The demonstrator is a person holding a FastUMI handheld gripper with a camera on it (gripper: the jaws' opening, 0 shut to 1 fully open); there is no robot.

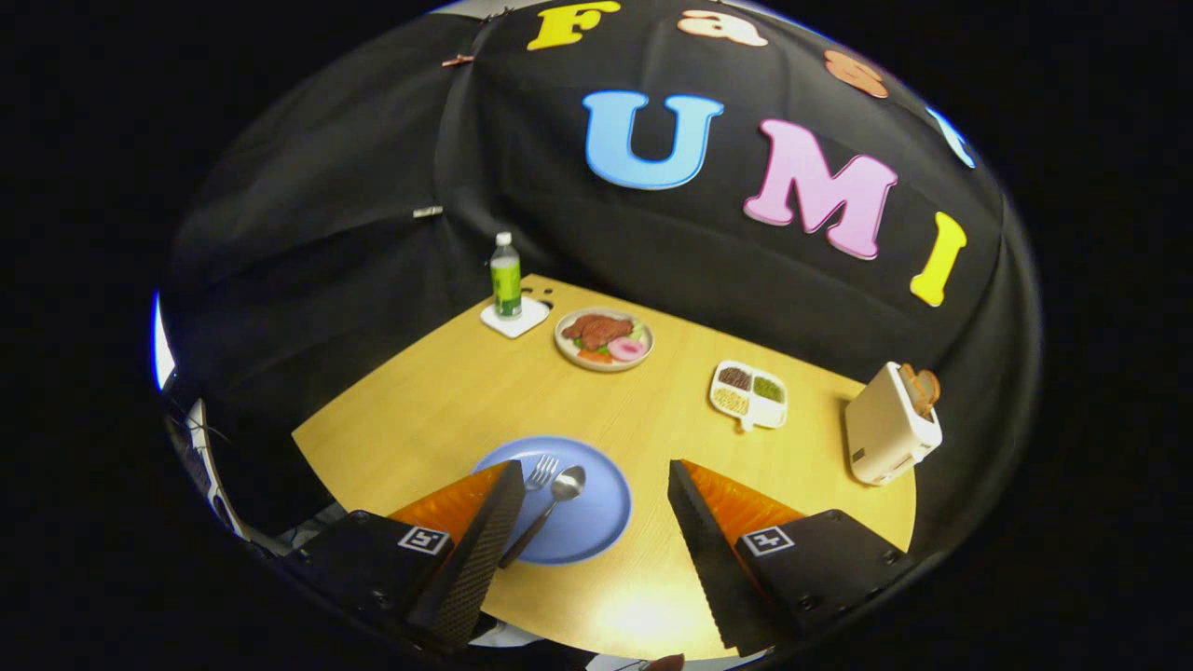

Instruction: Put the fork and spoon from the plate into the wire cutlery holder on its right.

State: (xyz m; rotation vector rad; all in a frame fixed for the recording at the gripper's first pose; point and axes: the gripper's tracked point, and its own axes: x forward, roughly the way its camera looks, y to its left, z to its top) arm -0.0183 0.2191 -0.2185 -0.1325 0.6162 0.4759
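Gripper (593,522) wide open, empty, my fingers above round blue plate (596,527) near tabletop's near edge. Silver metal fork (541,472) and silver spoon (552,508) lie side by side on plate beside left finger. Heads point away from me, handles toward me. Plan: straddle one handle across its long axis, close low.

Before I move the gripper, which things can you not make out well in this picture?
- Fork: its handle is hidden behind the left finger; tines show, gripper view.
- Blue plate: its near left part is covered by that finger.
- Wire cutlery holder: I cannot make it out on the table.
- Divided dish: fillings too small to identify.
- Gripper: open, holding nothing.
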